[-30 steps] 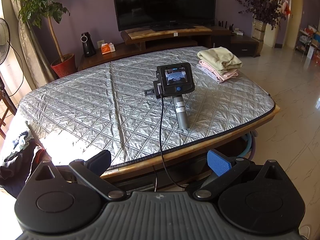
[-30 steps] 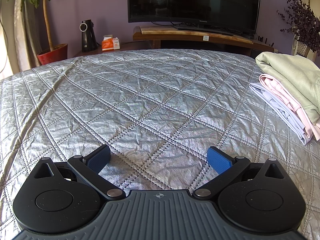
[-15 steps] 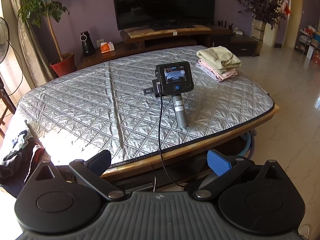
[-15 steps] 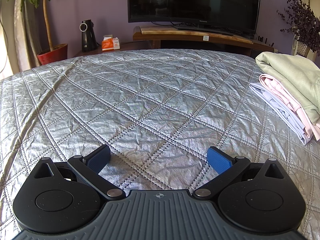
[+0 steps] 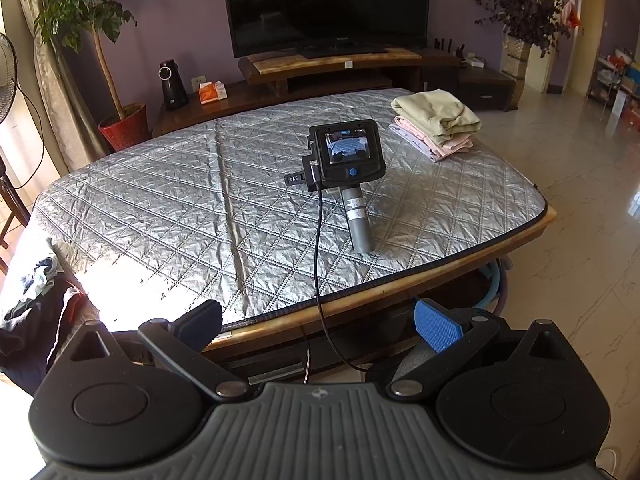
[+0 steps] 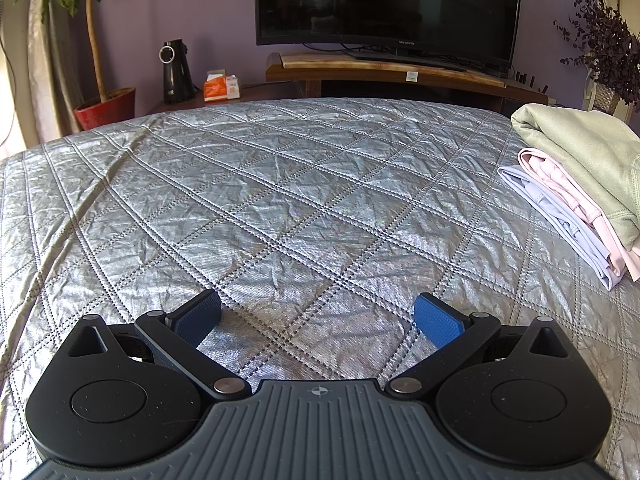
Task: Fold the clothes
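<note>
Both grippers idle, jaws spread wide, gripping nothing.

The left gripper (image 5: pixel 318 326) hangs off the near edge of the quilted silver table (image 5: pixel 160 216); the right gripper (image 6: pixel 318 316) rests on that cover, standing on the table at 12 o'clock from the left one. The folded clothes stack (image 6: pixel 576 184), green over pink over lavender, lies at 2 o'clock. A pile of unfolded clothes (image 5: pixel 28 300) sits at 9 o'clock in the left view; whether a container holds it is unclear.
</note>
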`<state>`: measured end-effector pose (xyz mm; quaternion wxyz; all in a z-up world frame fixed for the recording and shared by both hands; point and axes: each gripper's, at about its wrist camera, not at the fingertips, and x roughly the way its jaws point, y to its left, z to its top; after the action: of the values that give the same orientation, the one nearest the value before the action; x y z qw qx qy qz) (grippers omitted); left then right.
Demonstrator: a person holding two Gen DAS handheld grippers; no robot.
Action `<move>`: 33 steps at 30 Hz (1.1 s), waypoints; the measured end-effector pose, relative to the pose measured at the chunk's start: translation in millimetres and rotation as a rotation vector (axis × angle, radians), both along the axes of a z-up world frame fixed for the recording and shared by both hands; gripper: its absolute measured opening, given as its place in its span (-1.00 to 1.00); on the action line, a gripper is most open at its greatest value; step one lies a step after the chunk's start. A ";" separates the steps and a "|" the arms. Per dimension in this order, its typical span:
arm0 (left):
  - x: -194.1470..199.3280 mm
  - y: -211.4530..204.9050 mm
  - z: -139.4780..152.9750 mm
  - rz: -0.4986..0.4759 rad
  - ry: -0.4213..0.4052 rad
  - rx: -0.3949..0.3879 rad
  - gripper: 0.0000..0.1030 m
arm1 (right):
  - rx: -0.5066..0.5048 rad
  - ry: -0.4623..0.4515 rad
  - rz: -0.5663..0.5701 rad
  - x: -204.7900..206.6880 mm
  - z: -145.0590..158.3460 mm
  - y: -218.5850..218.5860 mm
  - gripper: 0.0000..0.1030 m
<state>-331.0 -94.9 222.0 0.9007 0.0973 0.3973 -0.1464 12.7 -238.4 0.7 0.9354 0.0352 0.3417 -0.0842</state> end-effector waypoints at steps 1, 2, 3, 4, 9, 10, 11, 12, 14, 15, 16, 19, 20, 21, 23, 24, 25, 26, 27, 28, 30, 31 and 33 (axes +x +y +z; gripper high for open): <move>0.0 0.0 0.0 0.000 0.000 0.000 0.98 | 0.000 0.000 0.000 0.0 -0.1 0.0 1.00; -0.1 -0.1 0.1 0.000 0.000 0.000 0.98 | 0.000 0.000 0.000 0.1 -0.2 0.0 1.00; 0.0 -0.1 0.1 0.000 0.000 0.000 0.98 | 0.000 0.000 0.000 0.1 -0.2 0.1 1.00; 0.0 -0.2 0.0 0.001 -0.001 0.000 0.98 | 0.000 0.000 0.000 0.1 -0.2 0.1 1.00; 2.3 1.1 -1.6 0.003 0.004 -0.004 0.98 | 0.000 0.000 0.000 0.1 -0.2 0.0 1.00; 5.3 2.6 -2.3 0.006 0.007 -0.008 0.98 | 0.000 0.000 0.000 0.1 -0.2 0.1 1.00; 8.3 4.1 -3.1 0.010 0.011 -0.011 0.98 | 0.000 0.000 0.000 0.1 -0.2 0.1 1.00; 11.3 5.7 -3.8 0.013 0.015 -0.015 0.98 | 0.000 0.000 0.000 0.1 -0.2 0.1 1.00; 23.5 11.3 -6.7 0.032 0.006 -0.013 0.98 | 0.000 0.000 0.000 0.1 -0.2 0.1 1.00; 30.7 14.5 -8.5 0.044 -0.002 -0.011 0.98 | 0.000 0.000 0.000 0.1 -0.2 0.1 1.00; 40.8 18.5 -11.6 0.059 -0.005 -0.008 0.98 | 0.000 0.000 0.000 0.1 -0.2 0.1 1.00; 81.3 33.5 -28.3 0.108 0.009 -0.001 0.98 | 0.000 0.000 0.000 0.1 -0.2 0.1 1.00; 97.7 39.7 -36.4 0.122 0.016 -0.004 0.98 | 0.000 0.000 0.000 0.1 -0.2 0.1 1.00; 114.6 45.8 -45.5 0.134 0.026 -0.004 0.98 | 0.000 0.000 0.000 0.1 -0.2 0.1 1.00; 154.0 59.7 -69.4 0.153 0.058 0.008 0.98 | 0.000 0.000 0.000 0.1 -0.2 0.1 1.00; 171.5 65.7 -80.4 0.160 0.067 0.014 0.98 | 0.000 0.000 0.000 0.1 -0.2 0.1 1.00; 185.9 70.4 -89.8 0.164 0.067 0.020 0.98 | 0.000 0.000 0.000 0.1 -0.1 0.1 1.00; 201.2 75.4 -99.7 0.169 0.062 0.026 0.98 | 0.000 0.000 0.000 0.0 -0.1 0.1 1.00; 217.4 80.9 -110.3 0.176 0.052 0.033 0.98 | 0.000 0.000 0.000 0.0 -0.1 0.1 1.00; 233.0 86.0 -120.2 0.190 0.043 0.034 0.98 | 0.000 0.000 0.000 0.0 -0.1 0.1 1.00; 262.8 95.4 -138.2 0.235 0.027 0.028 0.98 | 0.000 0.000 0.000 0.0 -0.1 0.1 1.00; 277.5 100.7 -147.3 0.262 0.019 0.018 0.98 | 0.000 0.000 0.000 0.0 0.0 0.1 1.00; 300.5 109.6 -162.9 0.306 0.010 -0.017 0.98 | 0.000 0.000 0.000 0.0 0.0 0.1 1.00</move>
<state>-30.5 14.8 59.1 0.9113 0.0273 0.4108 -0.0114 12.7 -238.3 0.7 0.9354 0.0352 0.3417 -0.0842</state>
